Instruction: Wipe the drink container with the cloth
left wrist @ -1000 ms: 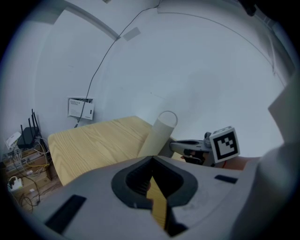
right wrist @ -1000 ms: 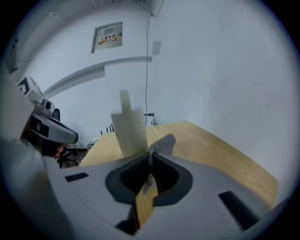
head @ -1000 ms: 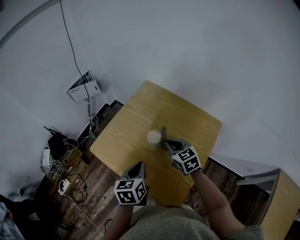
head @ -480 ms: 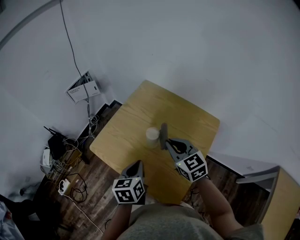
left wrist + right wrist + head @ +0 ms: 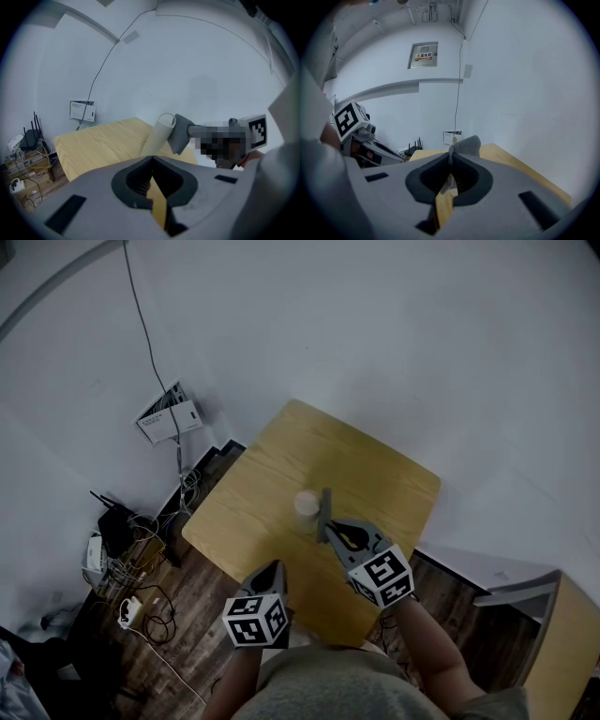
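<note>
Clamping the grey cloth point(image 5: 465, 146): the right tool point(image 5: 451, 163) has its jaws shut on one edge, and a loose flap sticks out past the tips. My read is that the flap is the working face, so soft fabric meets the cup and the hard jaws don't.

Drink container point(image 5: 307, 511): pale, tall, open-topped, standing upright about mid-surface point(image 5: 281, 451). The cloth sits on the container's right side, touching the upper wall just below the rim. The left gripper view shows that contact best. The right tool comes in from the container's near-right and is angled up toward the rim, which suits a wipe starting at the top.

Left tool point(image 5: 276, 570): jaws together with nothing between them. It is on the container's near side, pointing roughly at it but well apart. It looks parked and isn't bracing anything.

Judgement:
- Wiping step is in hand, with contact made at the top of the wall. I can't tell how much of the wall is already covered.
- The next move calls for a light stroke down or around the wall, with the flap flat against it.
- Risk: the container looks light and tall, and only one side is loaded. A sideways push near the rim could tip or skid it. Steadying it from the container's left with the left tool would fix that.
</note>
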The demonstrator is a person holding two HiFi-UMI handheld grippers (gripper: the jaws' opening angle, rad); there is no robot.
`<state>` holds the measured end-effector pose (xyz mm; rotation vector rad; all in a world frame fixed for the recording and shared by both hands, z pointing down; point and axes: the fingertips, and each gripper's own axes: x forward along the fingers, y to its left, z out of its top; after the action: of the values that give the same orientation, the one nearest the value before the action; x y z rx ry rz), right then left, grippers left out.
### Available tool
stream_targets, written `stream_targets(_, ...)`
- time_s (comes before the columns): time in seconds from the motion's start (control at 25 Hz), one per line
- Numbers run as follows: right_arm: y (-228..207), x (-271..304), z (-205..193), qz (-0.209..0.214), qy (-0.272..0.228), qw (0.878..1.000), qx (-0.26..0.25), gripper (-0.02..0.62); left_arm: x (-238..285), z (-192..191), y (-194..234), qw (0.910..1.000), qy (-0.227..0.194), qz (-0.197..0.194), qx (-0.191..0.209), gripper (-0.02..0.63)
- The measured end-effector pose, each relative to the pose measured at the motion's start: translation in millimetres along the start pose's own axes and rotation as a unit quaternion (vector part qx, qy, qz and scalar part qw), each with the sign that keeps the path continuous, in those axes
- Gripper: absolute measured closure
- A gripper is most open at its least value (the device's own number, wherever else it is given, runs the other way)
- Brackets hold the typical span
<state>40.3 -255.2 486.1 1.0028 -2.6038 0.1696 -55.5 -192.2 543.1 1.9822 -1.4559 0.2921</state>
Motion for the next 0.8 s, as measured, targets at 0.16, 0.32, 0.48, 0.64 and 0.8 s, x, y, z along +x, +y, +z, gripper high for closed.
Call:
stream_targets(0.16, 5.9, 8.9, -5.0, 0.009, 0.007, 1.0, 0.0, 0.588, -0.9, -0.1, 1.9, 1.0, 0.001, 0.001, 0.001, 0.604)
stream_targets(0.32, 15.2, 18.4, -14.8, 0.019, 0.021, 1.0, -0.001, 0.588, -3.5, -1.7, 3.7, 1.0, 0.001, 0.002, 0.0, 0.606)
stream_targets(0.48, 20.5, 28.3, -26.0, 0.027, 0.037, 0.999, -0.002, 0.588, -4.6, -1.9, 5.4, 1.0, 0.001, 0.004, -0.001, 0.604)
stream_targets(0.64, 21.0, 38.7, -40.1, 0.033, 0.057, 0.998, 0.0, 0.588, -4.3, -2.3, 7.9, 1.0, 0.001, 0.006, -0.002, 0.605)
stream_targets(0.8, 20.2, 46.9, -54.0, 0.036, 0.078, 0.996, 0.0, 0.588, -6.3, -2.7, 11.2, 0.9999, 0.002, 0.009, -0.005, 0.604)
